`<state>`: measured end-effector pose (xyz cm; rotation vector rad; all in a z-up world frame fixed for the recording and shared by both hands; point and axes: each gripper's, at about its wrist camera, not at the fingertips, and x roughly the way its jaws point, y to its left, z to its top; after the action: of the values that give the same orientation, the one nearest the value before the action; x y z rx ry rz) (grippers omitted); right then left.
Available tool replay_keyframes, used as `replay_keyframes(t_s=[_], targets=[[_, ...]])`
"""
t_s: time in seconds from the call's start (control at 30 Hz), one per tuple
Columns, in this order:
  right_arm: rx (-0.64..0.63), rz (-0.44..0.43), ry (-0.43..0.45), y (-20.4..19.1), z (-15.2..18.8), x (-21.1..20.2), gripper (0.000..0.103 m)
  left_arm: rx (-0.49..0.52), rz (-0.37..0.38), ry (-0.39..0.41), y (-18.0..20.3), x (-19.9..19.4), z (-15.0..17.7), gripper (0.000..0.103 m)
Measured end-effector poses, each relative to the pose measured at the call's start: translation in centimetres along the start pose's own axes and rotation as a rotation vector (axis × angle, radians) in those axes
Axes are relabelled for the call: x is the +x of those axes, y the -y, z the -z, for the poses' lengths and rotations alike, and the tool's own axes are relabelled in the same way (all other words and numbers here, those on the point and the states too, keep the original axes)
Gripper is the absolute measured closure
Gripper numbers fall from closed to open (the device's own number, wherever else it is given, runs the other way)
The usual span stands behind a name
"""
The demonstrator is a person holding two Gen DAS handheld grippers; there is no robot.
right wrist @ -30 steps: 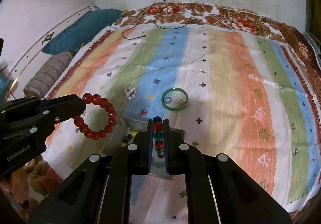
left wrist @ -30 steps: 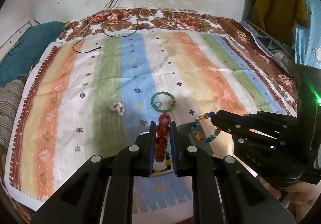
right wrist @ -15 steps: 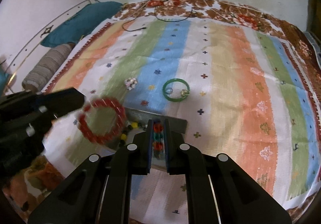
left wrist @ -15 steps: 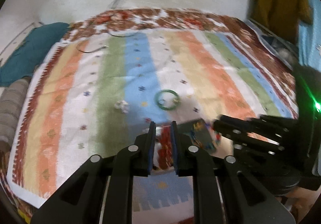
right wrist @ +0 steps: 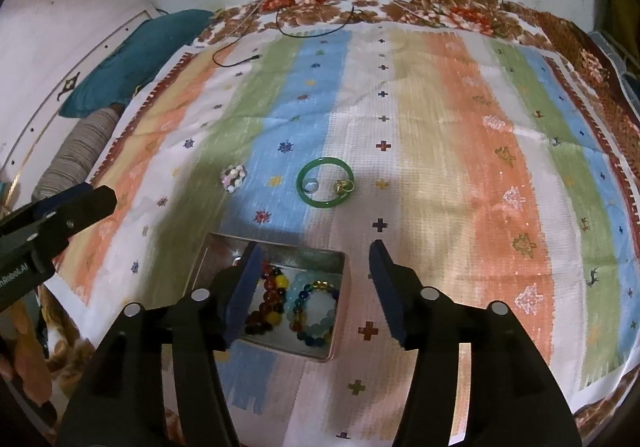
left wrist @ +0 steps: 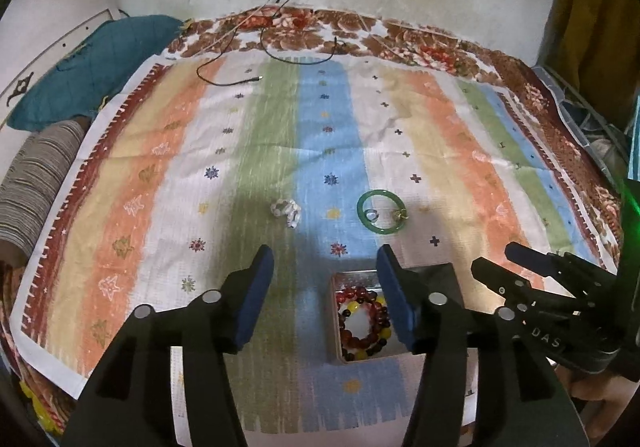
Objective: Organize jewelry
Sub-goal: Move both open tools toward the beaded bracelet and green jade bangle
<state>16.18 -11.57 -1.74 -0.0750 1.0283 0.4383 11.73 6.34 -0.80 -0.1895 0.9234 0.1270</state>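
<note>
A metal tin [left wrist: 354, 279] [right wrist: 338, 311] sits on the striped cloth near me. It holds the red bead bracelet [left wrist: 362, 327], the multicolour bead bracelet [right wrist: 308, 315] and other beads. My left gripper [left wrist: 326, 295] is open and empty, above the cloth just left of the tin. My right gripper [right wrist: 314, 287] is open and empty over the tin. Farther out lie a green bangle [left wrist: 380, 211] [right wrist: 325, 183] with a small clear ring and a gold piece inside it, and a white bead bracelet [left wrist: 287, 210] [right wrist: 233, 177].
The striped cloth [left wrist: 240, 167] covers a bed with a floral border. A black cable [left wrist: 240, 79] lies at the far side. A teal cushion [left wrist: 80, 75] and a striped bolster [left wrist: 36, 183] are at the left.
Both grippers opened and let go of their bracelets. The red and the multicolour bracelets now lie in the tin. Both grippers drew back slightly.
</note>
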Motion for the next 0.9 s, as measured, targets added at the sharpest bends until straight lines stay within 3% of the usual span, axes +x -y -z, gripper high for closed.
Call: replay_keyframes(t_s=[0.47, 0.77, 0.9], targets=[[0.007, 0.034, -0.011, 0.8, -2.0, 2.1, 0.035, 0.047, -0.097, -0.06, -0.4, 3.9, -1.1, 0.04], [0.008, 0.069, -0.049, 1.5, -3.4, 4.8, 0.035, 0.029, -0.118, -0.117, -1.3, 7.2, -1.9, 0.036], [-0.011, 0.065, -0.063, 1.3, -3.6, 5.5, 0.035, 0.018, -0.088, -0.143, -1.5, 8.3, -2.1, 0.036]])
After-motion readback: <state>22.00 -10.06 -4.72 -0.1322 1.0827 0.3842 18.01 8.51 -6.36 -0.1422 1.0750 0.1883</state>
